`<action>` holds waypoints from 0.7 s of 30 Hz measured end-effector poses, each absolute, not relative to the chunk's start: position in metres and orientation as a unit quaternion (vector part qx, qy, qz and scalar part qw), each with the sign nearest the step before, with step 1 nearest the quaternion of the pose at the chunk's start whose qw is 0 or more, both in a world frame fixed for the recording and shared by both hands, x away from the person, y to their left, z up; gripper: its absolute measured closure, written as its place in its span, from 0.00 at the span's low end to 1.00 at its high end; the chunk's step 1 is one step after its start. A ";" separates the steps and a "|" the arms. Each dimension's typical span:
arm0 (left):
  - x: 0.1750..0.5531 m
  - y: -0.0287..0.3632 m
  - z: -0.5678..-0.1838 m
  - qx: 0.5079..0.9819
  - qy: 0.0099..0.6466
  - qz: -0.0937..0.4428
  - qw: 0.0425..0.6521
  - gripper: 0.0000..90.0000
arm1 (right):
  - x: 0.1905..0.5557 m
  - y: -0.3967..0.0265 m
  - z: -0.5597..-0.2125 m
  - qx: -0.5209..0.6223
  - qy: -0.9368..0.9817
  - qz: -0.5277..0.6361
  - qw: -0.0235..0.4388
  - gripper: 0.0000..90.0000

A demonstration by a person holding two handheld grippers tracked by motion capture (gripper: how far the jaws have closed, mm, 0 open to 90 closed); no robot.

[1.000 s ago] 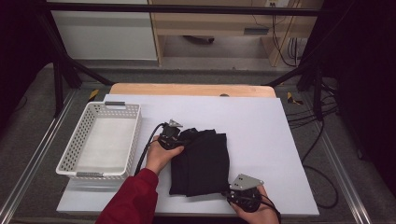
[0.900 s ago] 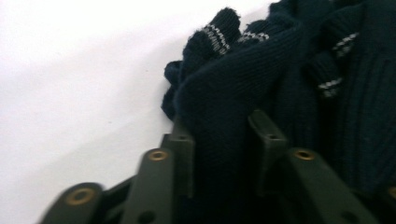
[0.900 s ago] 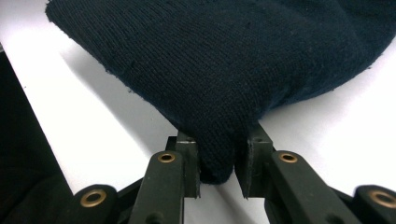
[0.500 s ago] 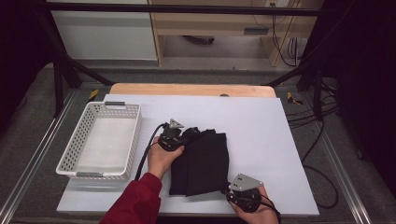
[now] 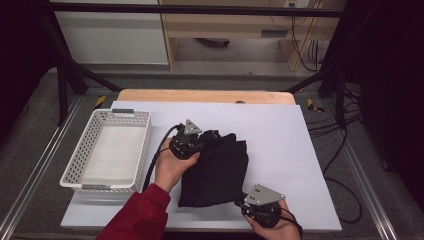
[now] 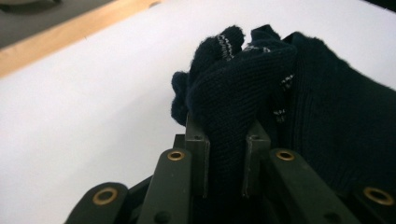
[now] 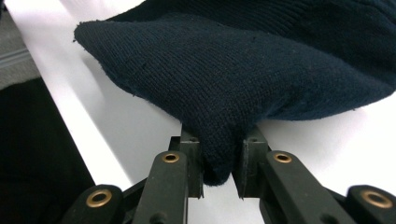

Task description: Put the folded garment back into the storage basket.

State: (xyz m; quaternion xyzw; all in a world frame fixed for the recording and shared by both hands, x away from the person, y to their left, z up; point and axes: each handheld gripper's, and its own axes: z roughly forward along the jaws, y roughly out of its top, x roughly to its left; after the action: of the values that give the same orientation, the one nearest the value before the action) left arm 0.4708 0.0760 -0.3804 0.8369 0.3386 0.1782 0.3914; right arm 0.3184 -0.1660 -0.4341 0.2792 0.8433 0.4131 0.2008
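Dark navy knitted garment [image 5: 216, 170] lies just right of the white perforated plastic basket [image 5: 107, 150]; left gripper [image 6: 225, 140] pinches its far bunched edge, right gripper [image 7: 219, 154] clamps its near corner.

In the left gripper view, the dark knit garment [image 6: 299, 121] runs off the frame at three o'clock. In the high view, the person's right hand [image 5: 272, 229] is cut off at six o'clock; its gripper's jaws hide beneath fabric.
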 end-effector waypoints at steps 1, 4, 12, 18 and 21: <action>0.470 0.076 -0.375 0.837 0.335 0.182 0.392 0.86 | 0.319 -0.166 -0.431 0.279 0.843 0.414 0.201 0.85; 0.467 0.077 -0.359 0.838 0.326 0.194 0.393 0.86 | 0.322 -0.164 -0.422 0.274 0.841 0.419 0.205 0.85; 0.461 0.081 -0.324 0.837 0.311 0.214 0.396 0.86 | 0.332 -0.155 -0.402 0.259 0.841 0.426 0.209 0.85; 0.455 0.086 -0.311 0.841 0.299 0.232 0.385 0.86 | 0.337 -0.153 -0.392 0.254 0.839 0.437 0.204 0.85; 0.456 0.089 -0.309 0.840 0.302 0.231 0.386 0.86 | 0.340 -0.150 -0.388 0.247 0.842 0.434 0.205 0.85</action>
State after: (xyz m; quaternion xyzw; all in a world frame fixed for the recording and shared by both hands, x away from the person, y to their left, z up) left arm 0.4557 0.0893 -0.3092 0.8404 0.3024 0.2314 0.3857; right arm 0.3400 -0.1496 -0.3879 0.2475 0.8418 0.4339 0.2045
